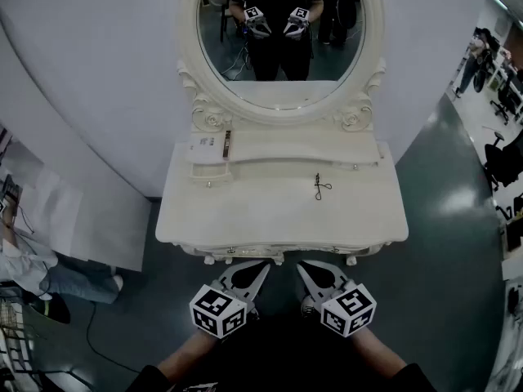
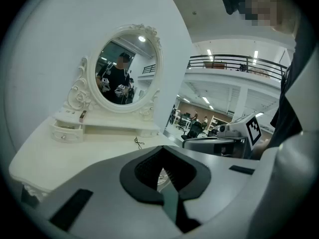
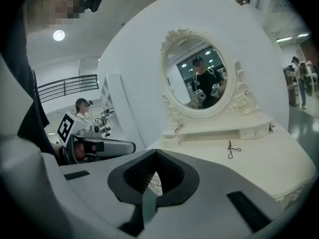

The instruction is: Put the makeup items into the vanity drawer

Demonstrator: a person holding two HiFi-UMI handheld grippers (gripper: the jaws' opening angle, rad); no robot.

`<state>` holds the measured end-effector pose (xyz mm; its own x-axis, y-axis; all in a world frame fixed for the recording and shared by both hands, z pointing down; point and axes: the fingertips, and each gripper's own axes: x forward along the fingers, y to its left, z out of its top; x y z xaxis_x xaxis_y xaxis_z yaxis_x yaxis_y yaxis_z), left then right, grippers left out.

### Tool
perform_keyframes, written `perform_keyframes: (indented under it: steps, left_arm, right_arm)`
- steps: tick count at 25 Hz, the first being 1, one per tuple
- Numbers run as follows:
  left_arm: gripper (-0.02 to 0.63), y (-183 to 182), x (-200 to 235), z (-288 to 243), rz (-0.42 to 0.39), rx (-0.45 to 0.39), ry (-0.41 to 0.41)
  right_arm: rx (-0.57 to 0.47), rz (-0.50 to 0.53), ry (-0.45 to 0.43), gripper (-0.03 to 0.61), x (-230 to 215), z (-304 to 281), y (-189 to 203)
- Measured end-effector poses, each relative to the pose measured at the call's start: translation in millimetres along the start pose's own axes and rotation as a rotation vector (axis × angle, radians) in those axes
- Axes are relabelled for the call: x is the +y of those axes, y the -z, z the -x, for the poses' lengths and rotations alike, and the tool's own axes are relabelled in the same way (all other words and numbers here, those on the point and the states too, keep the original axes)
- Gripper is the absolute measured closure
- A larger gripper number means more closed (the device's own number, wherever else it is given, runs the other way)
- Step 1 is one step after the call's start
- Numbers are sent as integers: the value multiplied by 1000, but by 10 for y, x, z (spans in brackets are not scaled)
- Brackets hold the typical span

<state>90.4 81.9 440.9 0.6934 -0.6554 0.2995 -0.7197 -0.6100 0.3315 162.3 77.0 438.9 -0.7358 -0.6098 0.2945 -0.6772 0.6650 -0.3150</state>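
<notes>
Left hand-held gripper [image 1: 260, 269] and right hand-held gripper [image 1: 304, 269], both closed, empty, lower centre; black tool [image 1: 321, 187] on worktop [image 1: 261, 215]

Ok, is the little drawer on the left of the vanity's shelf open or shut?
Open. The small drawer is pulled out: its front stands forward of the shelf edge in the head view.

mirror [image 1: 280, 23] @ back | drawer [image 1: 208, 155] rear-L (on shelf [image 1: 302, 149]) | makeup item [image 1: 321, 188] on tabletop [image 1: 245, 211], R of ctr
</notes>
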Motion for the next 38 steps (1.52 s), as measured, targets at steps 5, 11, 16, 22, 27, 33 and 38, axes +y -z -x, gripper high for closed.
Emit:
perform_keyframes:
  steps: [5,11,16,22,27,33,38]
  left_arm:
    - [609,0,3,-9,-1,-1,1]
    - [609,8,7,2,4,1,2]
    - [609,29,-14,6,5,3,7]
    - [609,64,-11,32,10,5,11]
    - [609,78,30,49,10,6,14]
    - [609,96,95,118,14,8,20]
    - [610,113,156,192,17,14,28]
  right_arm:
    - [4,2,0,552,0,-16,8]
    - [-2,-9,6,553,-3,-13,-4]
    - [-13,-10,-3,552,29,-1,-6]
    - [-12,-12,2,552,52,-5,19]
    - [-11,-12,7,552,66,-51,30]
    - [-6,-19,19,553,109,-114,52]
    - [-3,-26,26,553,159,-172,71]
